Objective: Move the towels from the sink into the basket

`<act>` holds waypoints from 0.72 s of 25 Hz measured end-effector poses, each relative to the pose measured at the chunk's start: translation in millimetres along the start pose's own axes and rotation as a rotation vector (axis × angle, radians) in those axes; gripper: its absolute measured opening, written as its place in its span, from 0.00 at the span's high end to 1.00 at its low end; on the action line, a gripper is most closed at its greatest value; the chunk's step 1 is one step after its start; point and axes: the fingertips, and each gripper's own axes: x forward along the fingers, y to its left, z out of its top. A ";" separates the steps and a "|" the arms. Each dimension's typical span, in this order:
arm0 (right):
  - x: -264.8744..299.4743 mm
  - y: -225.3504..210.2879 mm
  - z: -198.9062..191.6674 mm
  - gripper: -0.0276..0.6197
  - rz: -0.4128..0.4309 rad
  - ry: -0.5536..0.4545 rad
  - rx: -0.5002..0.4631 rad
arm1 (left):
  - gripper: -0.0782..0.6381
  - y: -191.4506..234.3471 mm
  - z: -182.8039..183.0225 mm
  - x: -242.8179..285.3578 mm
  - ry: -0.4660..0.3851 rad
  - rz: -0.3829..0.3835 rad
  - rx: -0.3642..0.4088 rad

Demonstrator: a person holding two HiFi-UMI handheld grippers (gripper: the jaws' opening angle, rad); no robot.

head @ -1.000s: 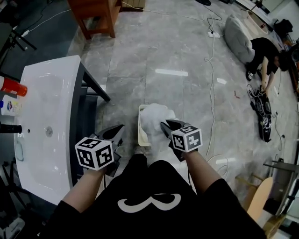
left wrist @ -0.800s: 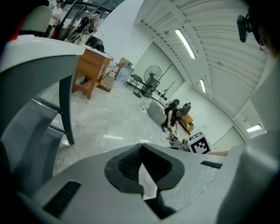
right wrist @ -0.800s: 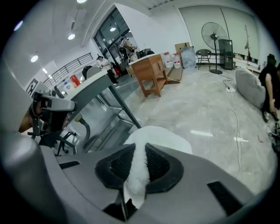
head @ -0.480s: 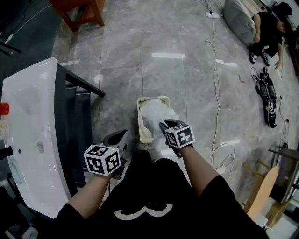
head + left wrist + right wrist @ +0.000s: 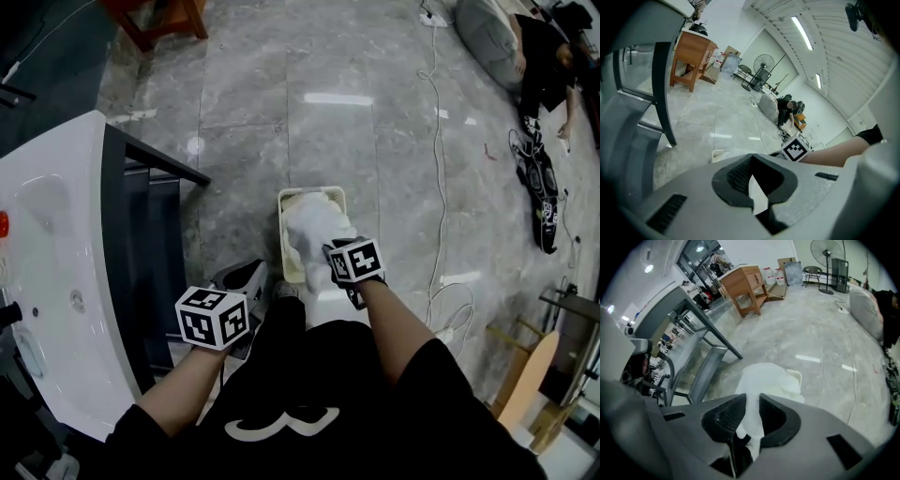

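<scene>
Right gripper view, nearest first: the right gripper (image 5: 751,405) has its jaws pinched narrowly on a fold of white towel (image 5: 766,378), whose bulk lies heaped in the basket (image 5: 314,191) at the centre of the head view. The heap stands above the rim and spills toward the lower edge, so the likeliest slip, as I judge it, is that a release at this height lets the loose part slide over the rim onto the floor (image 5: 309,122). Cloth could also cling to the pads and be dragged out as the gripper lifts, and a push on the rim might tip or skid so light a basket. Left of it, the left gripper (image 5: 752,171) is low beside the person's leg, its jaws drawn nearly together with only a pale sliver between them; whether that is cloth or something behind them I cannot tell. Counting: two grippers, one basket, and one white mass of towelling, which I cannot split into separate towels. Further left is one sink (image 5: 56,244), with no towel on the part of its basin that shows. Farthest off are one wooden stand (image 5: 749,282) and one other person (image 5: 539,56) at the upper right of the head view.
</scene>
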 end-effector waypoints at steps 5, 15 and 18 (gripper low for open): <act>9.4 -7.1 -11.2 0.58 -0.004 0.030 0.054 | 0.88 7.0 -5.6 6.8 0.021 0.005 -0.021; 1.5 12.1 -17.0 0.53 0.081 -0.001 0.117 | 0.88 6.2 -12.1 5.4 0.055 0.002 -0.047; -15.0 33.9 -5.8 0.53 0.149 -0.071 0.142 | 0.88 5.9 -9.0 -4.2 0.048 0.008 -0.071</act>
